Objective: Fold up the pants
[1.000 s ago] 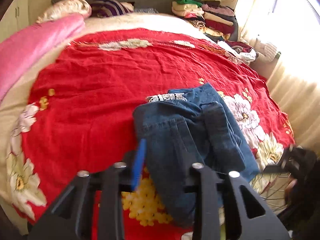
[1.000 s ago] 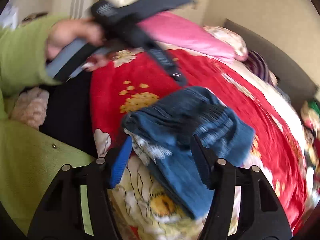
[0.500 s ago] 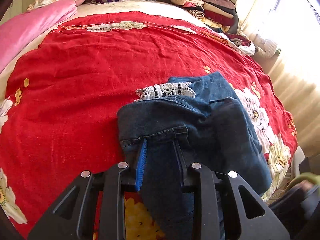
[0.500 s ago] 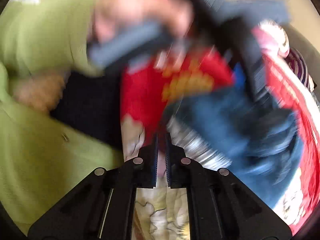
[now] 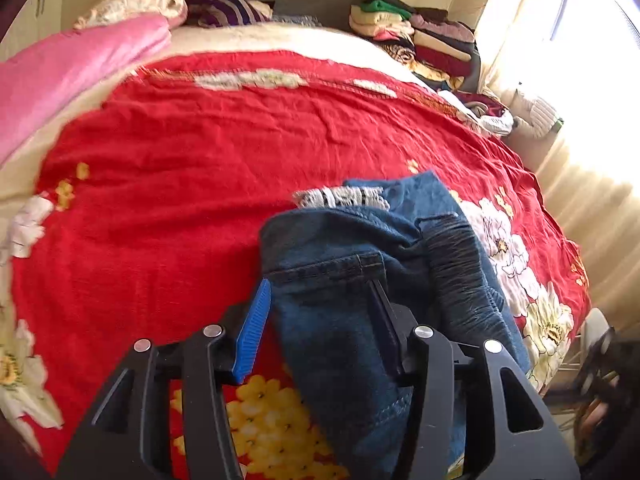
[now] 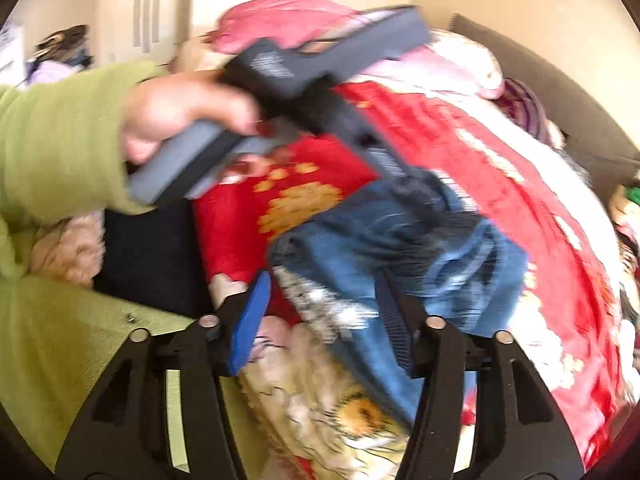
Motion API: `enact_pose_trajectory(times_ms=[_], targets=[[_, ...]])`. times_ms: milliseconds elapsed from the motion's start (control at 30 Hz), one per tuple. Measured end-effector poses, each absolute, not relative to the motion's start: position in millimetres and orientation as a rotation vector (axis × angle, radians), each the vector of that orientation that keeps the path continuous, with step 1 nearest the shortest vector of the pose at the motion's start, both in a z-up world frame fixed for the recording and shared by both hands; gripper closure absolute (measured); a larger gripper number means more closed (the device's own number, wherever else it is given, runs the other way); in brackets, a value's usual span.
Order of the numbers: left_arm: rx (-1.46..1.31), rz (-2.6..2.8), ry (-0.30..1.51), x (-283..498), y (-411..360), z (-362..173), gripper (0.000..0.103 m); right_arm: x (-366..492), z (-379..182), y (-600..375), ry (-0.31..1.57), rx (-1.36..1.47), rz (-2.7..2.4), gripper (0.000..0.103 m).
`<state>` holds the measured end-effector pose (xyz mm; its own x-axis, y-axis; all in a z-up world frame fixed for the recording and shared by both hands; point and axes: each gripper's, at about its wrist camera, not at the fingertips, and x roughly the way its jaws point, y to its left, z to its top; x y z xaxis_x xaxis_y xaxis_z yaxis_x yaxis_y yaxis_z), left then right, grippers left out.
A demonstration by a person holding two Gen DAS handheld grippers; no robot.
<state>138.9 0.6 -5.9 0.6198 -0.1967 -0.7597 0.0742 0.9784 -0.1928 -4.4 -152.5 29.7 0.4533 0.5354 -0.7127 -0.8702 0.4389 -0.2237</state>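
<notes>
Blue denim pants (image 5: pixel 360 280) with white lace trim (image 5: pixel 344 197) lie folded in a bundle on the red flowered bedspread (image 5: pixel 200 152). My left gripper (image 5: pixel 320 316) is open, its jaws straddling the near edge of the pants. In the right wrist view the pants (image 6: pixel 400 248) are blurred, and my right gripper (image 6: pixel 324 312) is open over their lace edge. The left gripper (image 6: pixel 416 192) also shows there, held by a hand in a green sleeve (image 6: pixel 60 140), its tip reaching onto the pants.
A pink blanket (image 5: pixel 60 76) and pillows (image 5: pixel 136 4) lie at the bed's head. A stack of folded clothes (image 5: pixel 420 40) sits at the far right corner. A bright curtained window (image 5: pixel 592 100) is on the right. The bed's near edge is below the grippers.
My left gripper pulled back a little and opened wider over the pants. My right gripper went from shut to open and swung back toward the pants.
</notes>
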Motion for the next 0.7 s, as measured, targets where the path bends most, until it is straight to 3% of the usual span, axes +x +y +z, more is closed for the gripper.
enact_pose_trajectory(times_ms=[300, 700], targets=[[-0.123, -0.112, 0.809, 115, 8, 32, 0.028, 22, 49, -164, 0.525, -0.608, 0.806, 0.034], [-0.118, -0.09, 0.762, 101, 10, 50, 0.011, 48, 62, -197, 0.487, -0.528, 0.644, 0.021]])
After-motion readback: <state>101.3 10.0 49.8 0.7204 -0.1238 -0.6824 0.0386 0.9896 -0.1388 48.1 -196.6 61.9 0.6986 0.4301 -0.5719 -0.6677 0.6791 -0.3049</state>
